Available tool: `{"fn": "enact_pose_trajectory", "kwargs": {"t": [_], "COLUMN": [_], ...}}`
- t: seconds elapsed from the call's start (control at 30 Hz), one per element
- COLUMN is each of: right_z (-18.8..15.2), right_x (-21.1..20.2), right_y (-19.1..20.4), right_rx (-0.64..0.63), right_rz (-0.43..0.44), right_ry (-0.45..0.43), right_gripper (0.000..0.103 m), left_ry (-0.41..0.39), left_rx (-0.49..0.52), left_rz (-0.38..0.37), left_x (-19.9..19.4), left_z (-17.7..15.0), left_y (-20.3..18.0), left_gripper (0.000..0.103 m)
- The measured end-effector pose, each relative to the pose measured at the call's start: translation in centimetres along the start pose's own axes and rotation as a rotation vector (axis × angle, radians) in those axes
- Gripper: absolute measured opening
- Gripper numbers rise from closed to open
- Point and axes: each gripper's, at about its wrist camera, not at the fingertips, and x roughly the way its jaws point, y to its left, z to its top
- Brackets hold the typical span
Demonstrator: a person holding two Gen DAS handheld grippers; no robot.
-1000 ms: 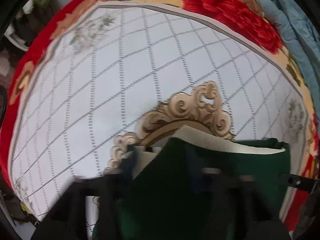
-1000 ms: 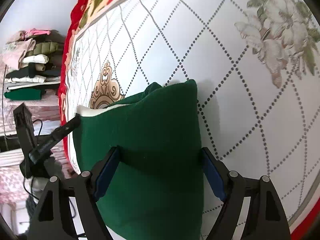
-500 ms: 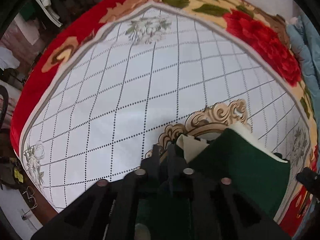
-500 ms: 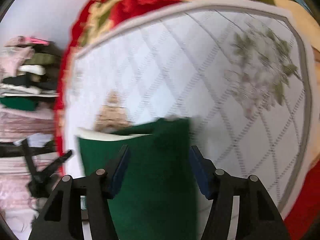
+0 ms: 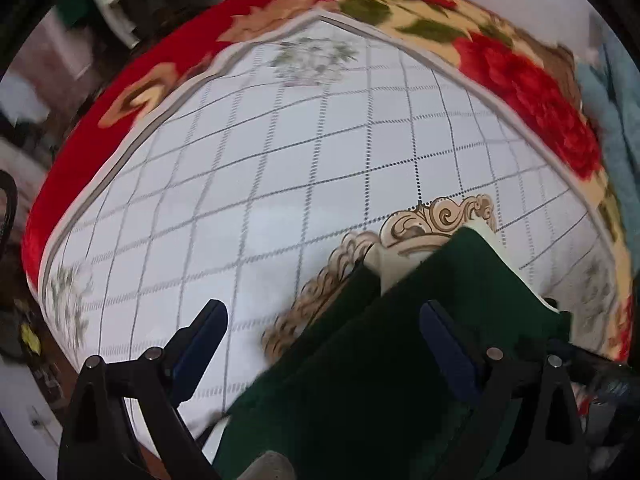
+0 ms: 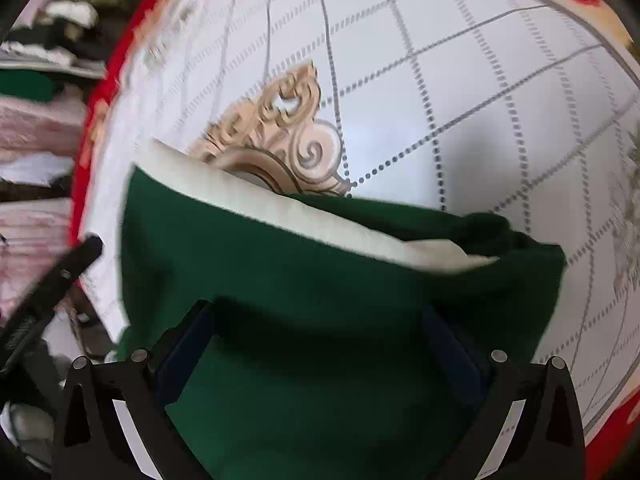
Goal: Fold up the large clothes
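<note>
green garment (image 6: 320,300) folded on quilt (image 5: 280,160) | left hand-held gripper (image 5: 324,344) spread | right hand-held gripper (image 6: 320,344) spread

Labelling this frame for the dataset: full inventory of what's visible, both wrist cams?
green garment: 1, dark green with cream lining, folded, near edge of the bed.
bedspread: 1, white grid centre with gold scroll emblem, red floral border, covers the bed.
blue cloth: 1, light blue, far right edge of the bed.
stacked clothes: several, pink, white, green, piled beyond the bed's left side; blurred.
left hand-held gripper: 1, black, blue pads, open at the garment's left edge.
right hand-held gripper: 1, black, open, over the garment.
</note>
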Motion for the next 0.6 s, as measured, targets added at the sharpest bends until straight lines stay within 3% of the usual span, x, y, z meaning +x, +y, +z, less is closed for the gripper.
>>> {"fn": "enact_pose_trajectory", "kwargs": {"t": [0.13,0.23,0.3,0.47,0.6], "right_z": [-4.0,-8.2,-9.9,-12.4,-11.9], "right_x": [-5.0,-6.0,-5.0,2.5,4.7], "right_y": [-4.3,-9.1,-11.3,-13.1,-11.8], "right_rx": [0.135,0.263,0.318,0.328,0.308], "right_rz": [0.139,0.197,0.202,0.402,0.461], "right_ry": [-0.114,-0.102,-0.065,0.127,0.124], "right_gripper": [0.103,0.103,0.103,0.103,0.101], "left_ry": [0.028,0.078,0.112,0.193,0.211], "left_rx": [-0.125,-0.209,-0.261,-0.366,-0.461], "left_rz": [-0.026,-0.04,-0.044,-0.133,-0.265], "left_x": [-3.6,-4.7,-4.6,-0.8,3.3], "left_z": [-4.5,-8.2,-10.8,-15.6,-17.5], "left_y": [3.6,5.8,7.0,8.2,8.3], "left_gripper": [0.098,0.098,0.098,0.098,0.098]}}
